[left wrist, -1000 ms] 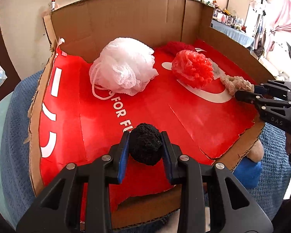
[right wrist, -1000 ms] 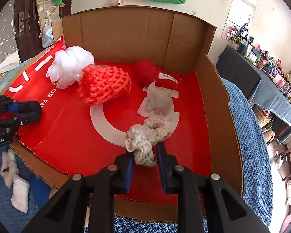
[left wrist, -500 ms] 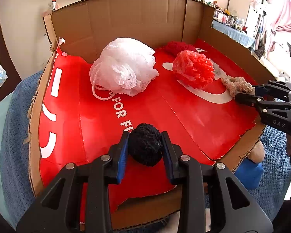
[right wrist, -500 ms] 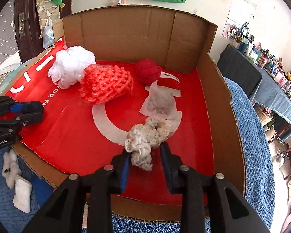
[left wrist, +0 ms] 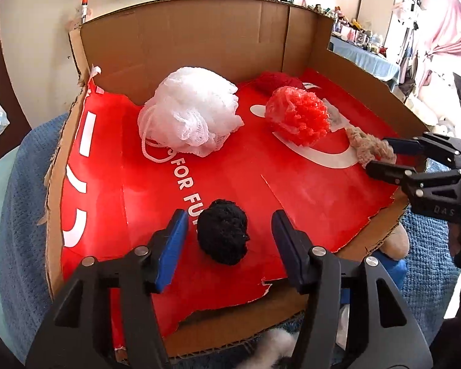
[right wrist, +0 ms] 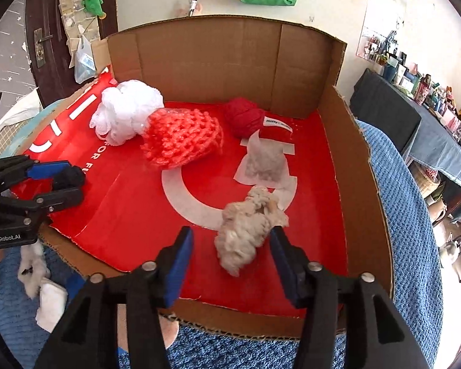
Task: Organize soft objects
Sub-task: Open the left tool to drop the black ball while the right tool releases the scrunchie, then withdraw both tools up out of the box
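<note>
The cardboard box (left wrist: 199, 40), lined with a red printed sheet (left wrist: 156, 190), spreads ahead of both sets of fingers, its brown walls rising at the far side. Well beyond the left gripper's (left wrist: 229, 240) tips, toward the far wall, sits the white mesh pouf (left wrist: 189, 115), and to its right the red mesh pouf (left wrist: 296, 117), with a dark red yarn ball (right wrist: 244, 120) behind that and a small clear packet (right wrist: 265, 164) on the sheet further right. The right gripper (right wrist: 230, 250) has its fingers spread wide; the beige crochet scrunchie (right wrist: 246, 230) lies on the sheet between them, its right edge against the right finger. The left gripper's fingers are likewise wide apart, and the black pom-pom (left wrist: 222, 235) rests on the sheet between them, touching neither.
</note>
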The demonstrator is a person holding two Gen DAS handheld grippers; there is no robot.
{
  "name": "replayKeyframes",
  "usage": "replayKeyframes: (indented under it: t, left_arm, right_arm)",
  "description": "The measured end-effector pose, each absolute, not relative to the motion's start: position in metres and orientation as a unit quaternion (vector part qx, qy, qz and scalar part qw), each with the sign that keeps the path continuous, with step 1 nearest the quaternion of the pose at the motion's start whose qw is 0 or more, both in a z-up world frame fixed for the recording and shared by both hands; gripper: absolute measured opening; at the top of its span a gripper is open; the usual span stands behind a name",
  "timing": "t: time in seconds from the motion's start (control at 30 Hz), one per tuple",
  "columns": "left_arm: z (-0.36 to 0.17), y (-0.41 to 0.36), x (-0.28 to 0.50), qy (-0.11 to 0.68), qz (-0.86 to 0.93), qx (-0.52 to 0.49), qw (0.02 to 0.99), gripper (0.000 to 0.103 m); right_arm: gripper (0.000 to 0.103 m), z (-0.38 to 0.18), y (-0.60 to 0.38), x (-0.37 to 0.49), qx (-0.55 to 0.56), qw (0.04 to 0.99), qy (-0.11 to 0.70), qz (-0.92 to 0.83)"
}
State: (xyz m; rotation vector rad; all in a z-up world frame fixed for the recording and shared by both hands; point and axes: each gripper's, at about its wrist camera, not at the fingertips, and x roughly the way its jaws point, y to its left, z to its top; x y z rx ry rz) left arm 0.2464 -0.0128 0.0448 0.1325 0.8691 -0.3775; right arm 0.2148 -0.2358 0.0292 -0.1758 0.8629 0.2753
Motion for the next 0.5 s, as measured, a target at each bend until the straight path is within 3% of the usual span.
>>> replayKeyframes:
  t: [0.33,0.5]
  left_arm:
    - [0.062,-0.012,0.228,0.396,-0.179,0.052,0.899,0.065]
    - [0.076,-0.014,0.21,0.373,-0.168,0.052,0.911,0.071]
  right_arm:
    - [0.065,0.042,-0.237,0.2,-0.073,0.903,0.4,0.139]
    - [0.075,0.054,-0.24,0.188,-0.065,0.911,0.382,0.139]
